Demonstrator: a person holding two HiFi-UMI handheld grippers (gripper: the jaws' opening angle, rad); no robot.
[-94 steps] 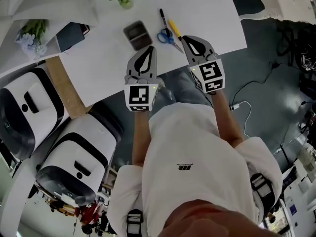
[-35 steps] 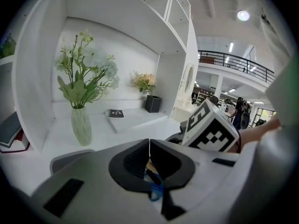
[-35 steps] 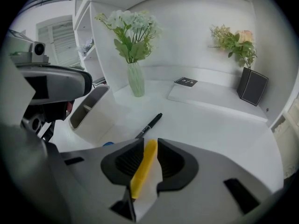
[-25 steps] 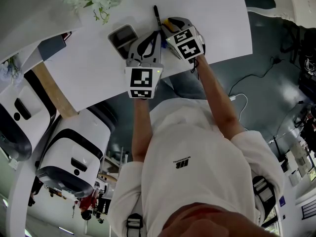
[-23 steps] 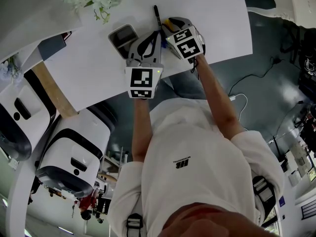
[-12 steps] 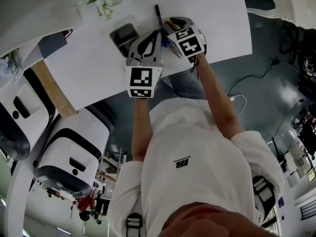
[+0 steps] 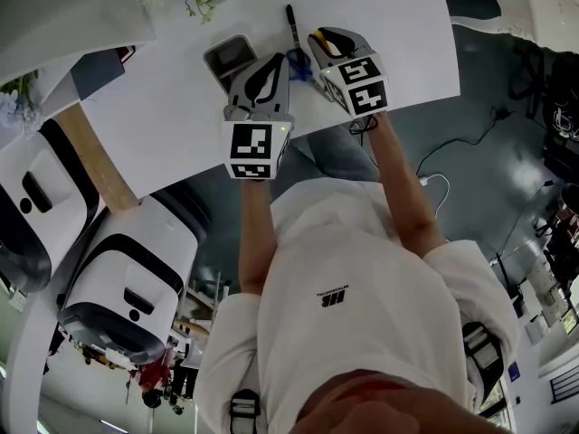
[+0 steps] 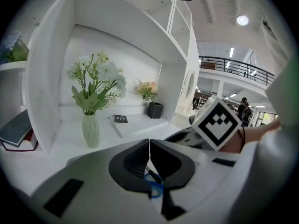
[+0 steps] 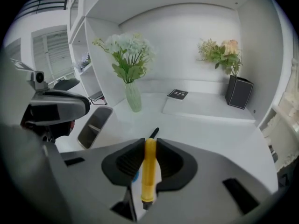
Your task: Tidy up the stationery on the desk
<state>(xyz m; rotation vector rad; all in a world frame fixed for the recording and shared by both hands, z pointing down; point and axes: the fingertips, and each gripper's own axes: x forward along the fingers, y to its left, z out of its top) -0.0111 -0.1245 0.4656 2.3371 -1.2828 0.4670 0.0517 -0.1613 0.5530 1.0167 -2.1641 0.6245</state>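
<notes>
Yellow pen (image 9: pixel 149 171) is clamped between the right gripper's (image 9: pixel 150 143) jaws, which have just been closing onto it. The pen runs lengthwise along the jaws, its dark tip toward the camera, at lower centre of the right gripper view. In the head view it is held over the white desk (image 7: pixel 389 25), upper centre of the frame.

Black pen (image 9: pixel 153 133) lies on the desk just past the right jaw tips. Blue scissors (image 8: pixel 154 189) lie on the desk, their handle loop showing through the gap under the left gripper's (image 8: pixel 149 143) jaws. Those jaws meet at the tips and grip nothing.

In the head view the left gripper sits just left of the right one, close beside it. Grey tray (image 9: pixel 93 122) is on the desk left of the black pen, with a divider inside. Behind it, centre left of the right gripper view, stands a vase (image 9: pixel 132 96) of flowers. Notebook (image 9: pixel 177 94) lies at centre back, and a black planter (image 9: pixel 239 92) stands at right back.
</notes>
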